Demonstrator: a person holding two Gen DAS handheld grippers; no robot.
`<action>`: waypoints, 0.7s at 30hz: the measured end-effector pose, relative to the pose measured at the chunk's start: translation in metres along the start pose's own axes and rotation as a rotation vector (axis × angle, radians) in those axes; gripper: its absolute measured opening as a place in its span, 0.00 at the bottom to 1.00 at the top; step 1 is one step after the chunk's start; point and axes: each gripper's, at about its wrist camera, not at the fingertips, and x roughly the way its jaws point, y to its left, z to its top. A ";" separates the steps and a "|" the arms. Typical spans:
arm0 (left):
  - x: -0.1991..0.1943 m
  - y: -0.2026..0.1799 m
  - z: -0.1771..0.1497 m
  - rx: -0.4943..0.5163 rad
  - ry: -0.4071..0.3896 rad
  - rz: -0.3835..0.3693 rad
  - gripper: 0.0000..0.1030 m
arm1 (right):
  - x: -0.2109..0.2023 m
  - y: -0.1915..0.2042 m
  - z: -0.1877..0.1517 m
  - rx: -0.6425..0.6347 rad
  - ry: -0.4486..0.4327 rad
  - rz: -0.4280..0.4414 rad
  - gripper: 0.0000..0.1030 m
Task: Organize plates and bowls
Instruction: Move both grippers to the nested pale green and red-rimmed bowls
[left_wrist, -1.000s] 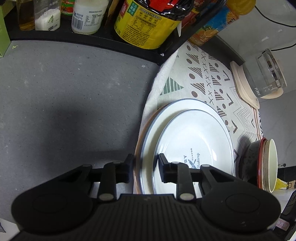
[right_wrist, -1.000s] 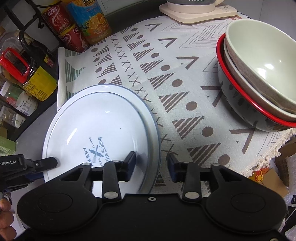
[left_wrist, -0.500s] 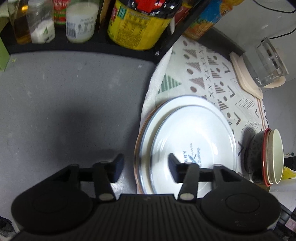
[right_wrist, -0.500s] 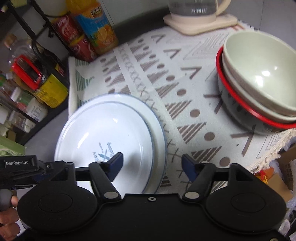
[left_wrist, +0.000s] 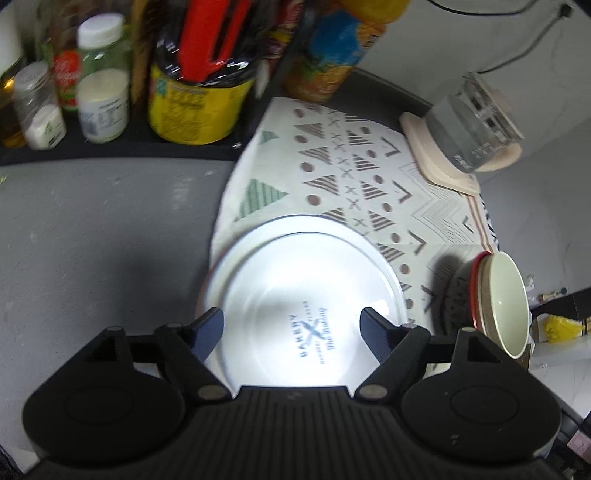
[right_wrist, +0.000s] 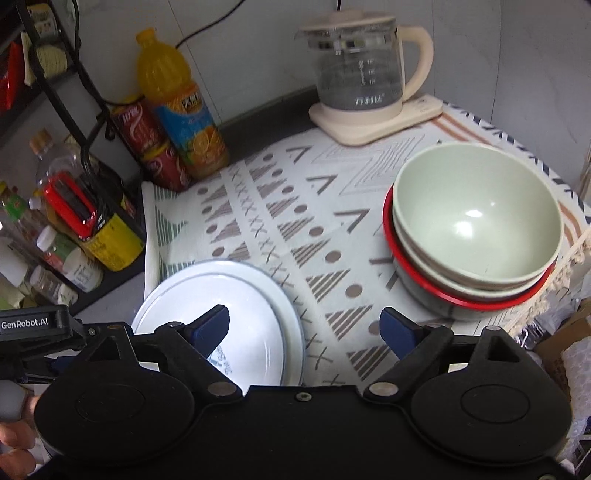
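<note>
- The jaws of the left tool (left_wrist: 291, 326) had just been opening: a second earlier they had been pinched on the near rim of the plate stack (left_wrist: 306, 317), whereas now they were spread wide above it, with nothing pressed between them.
- The jaws of the right tool (right_wrist: 306, 326) had likewise just been opening from the stack's right-hand rim; they were spread apart, one finger seen over the plates and the other over the cloth (right_wrist: 325, 236).
- More of the surroundings was taken in by both views than a second earlier.
- The stack, a smaller printed plate nested on a larger white one, was left lying at the cloth's near-left corner, beside the grey bench (left_wrist: 103, 236).
- The nested bowls (right_wrist: 476, 229), pale green ones in a red-rimmed one, were seen well apart from the plates at the cloth's right side.
- A glass kettle (right_wrist: 360, 81) on a cream base was seen at the back against the wall.
- An orange drink bottle (right_wrist: 181, 110), red cans and a black rack of jars were ranged at the left.
</note>
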 end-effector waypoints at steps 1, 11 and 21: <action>0.000 -0.005 0.000 0.014 -0.007 -0.009 0.77 | -0.001 -0.001 0.002 0.002 -0.008 0.001 0.86; 0.009 -0.066 0.007 0.101 -0.014 -0.065 0.83 | -0.021 -0.030 0.031 0.034 -0.052 0.034 0.89; 0.023 -0.125 0.003 0.145 0.000 -0.076 0.84 | -0.042 -0.089 0.051 0.081 -0.101 0.023 1.00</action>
